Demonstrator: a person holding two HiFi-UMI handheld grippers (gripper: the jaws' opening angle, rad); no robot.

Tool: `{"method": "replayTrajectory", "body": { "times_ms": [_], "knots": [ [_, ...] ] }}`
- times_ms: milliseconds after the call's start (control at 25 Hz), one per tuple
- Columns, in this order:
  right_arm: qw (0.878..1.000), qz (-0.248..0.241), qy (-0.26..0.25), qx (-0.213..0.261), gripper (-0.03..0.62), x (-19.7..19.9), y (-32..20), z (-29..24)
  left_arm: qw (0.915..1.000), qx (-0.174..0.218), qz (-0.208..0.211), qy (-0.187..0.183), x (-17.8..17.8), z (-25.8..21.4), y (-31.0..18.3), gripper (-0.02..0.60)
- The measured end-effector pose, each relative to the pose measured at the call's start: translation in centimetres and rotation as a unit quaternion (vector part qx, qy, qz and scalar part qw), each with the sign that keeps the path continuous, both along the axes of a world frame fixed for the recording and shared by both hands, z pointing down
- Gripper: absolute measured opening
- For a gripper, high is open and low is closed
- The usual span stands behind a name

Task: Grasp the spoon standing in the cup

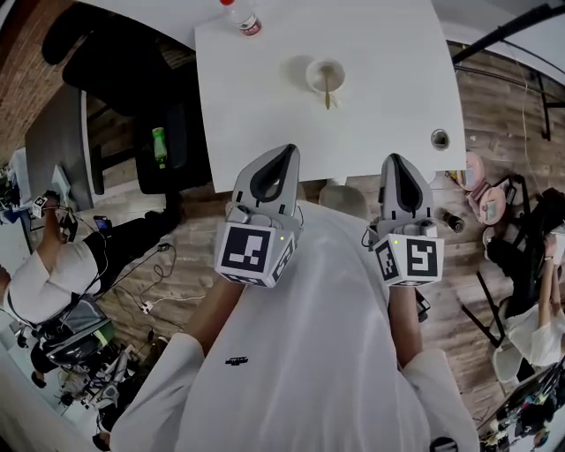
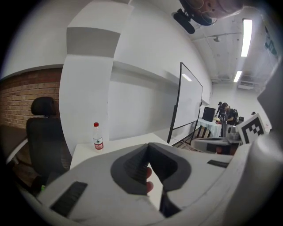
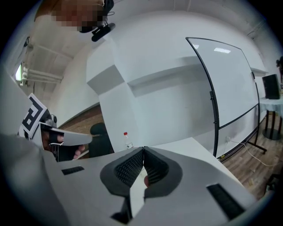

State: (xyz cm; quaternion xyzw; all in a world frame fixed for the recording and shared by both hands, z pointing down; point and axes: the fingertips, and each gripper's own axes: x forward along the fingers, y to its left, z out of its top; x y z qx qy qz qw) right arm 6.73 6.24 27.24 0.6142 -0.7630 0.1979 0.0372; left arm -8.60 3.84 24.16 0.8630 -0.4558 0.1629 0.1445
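Two clenched and empty here: left hand-held gripper (image 1: 284, 155) and right hand-held gripper (image 1: 394, 162), both well short of the cup (image 1: 325, 74); cup's on the white surface (image 1: 265, 97); spoon (image 1: 327, 90) stands in the cup, handle leaning over its near rim; bottle (image 1: 241, 16) beyond the cup, off left.

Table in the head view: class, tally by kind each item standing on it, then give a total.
Bottle: 1
Cup: 1
Spoon: 1
Total: 3
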Motion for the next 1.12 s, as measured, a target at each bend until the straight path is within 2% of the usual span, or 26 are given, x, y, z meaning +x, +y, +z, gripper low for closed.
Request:
{"method": "replayTrajectory", "body": {
  "times_ms": [200,480,1000,1120],
  "knots": [
    [1.0,-0.023,0.011,0.0,-0.005,-0.2,-1.9,0.2,0.9996,-0.016,0.016,-0.019,1.8,2.0,-1.3,0.006],
    [0.999,-0.044,0.009,-0.018,-0.005,-0.5,-3.9,1.5,0.9987,-0.033,-0.031,-0.023,2.2,4.5,-3.9,0.008],
    [0.997,-0.057,0.002,-0.051,-0.005,-0.8,-5.4,5.2,0.9942,-0.087,-0.058,-0.025,3.5,10.9,-6.9,0.023],
    [0.997,-0.05,-0.017,-0.058,-0.005,-0.7,-5.5,6.0,0.9925,-0.103,-0.06,-0.027,3.4,12.4,-7.2,0.059]
  ]
}}
